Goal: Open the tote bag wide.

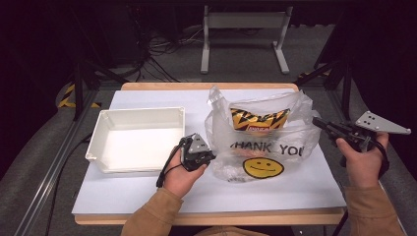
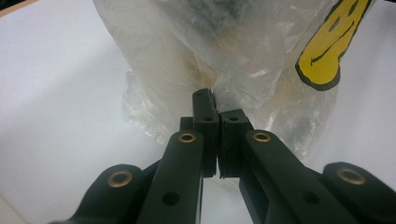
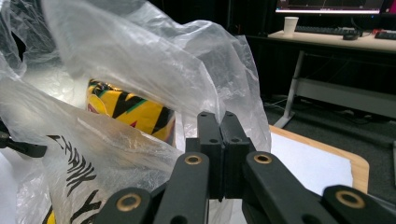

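A white tray point(image 1: 135, 140) sits at the 9 o'clock side of the white-covered table point(image 1: 206, 194), its open top facing up.

Just right of the tray, the left hand point(image 1: 181, 178) holds the left gripper point(image 1: 212, 156), which points toward 3 o'clock at the lower left edge of the bag point(image 1: 260, 140). In the left gripper view its jaws are pressed together with a fold of the clear bag point(image 2: 187, 70) at their tips; whether film is actually pinched between them cannot be told.

The bag stands at the table's centre-right, thin and see-through, printed with "THANK YOU" and a yellow smiley point(image 1: 263, 167). Inside it, toward 12 o'clock, is a yellow-and-black striped packet point(image 1: 259, 119).

At 3 o'clock the right hand point(image 1: 364, 164) holds the right gripper point(image 1: 317, 122), which points toward 9 o'clock at the bag's right edge. In the right gripper view its jaws are closed flush against each other, the bag point(image 3: 116, 84) bunched just beside and behind them and the packet point(image 3: 135, 112) showing through the film. Whether they hold any plastic is unclear.
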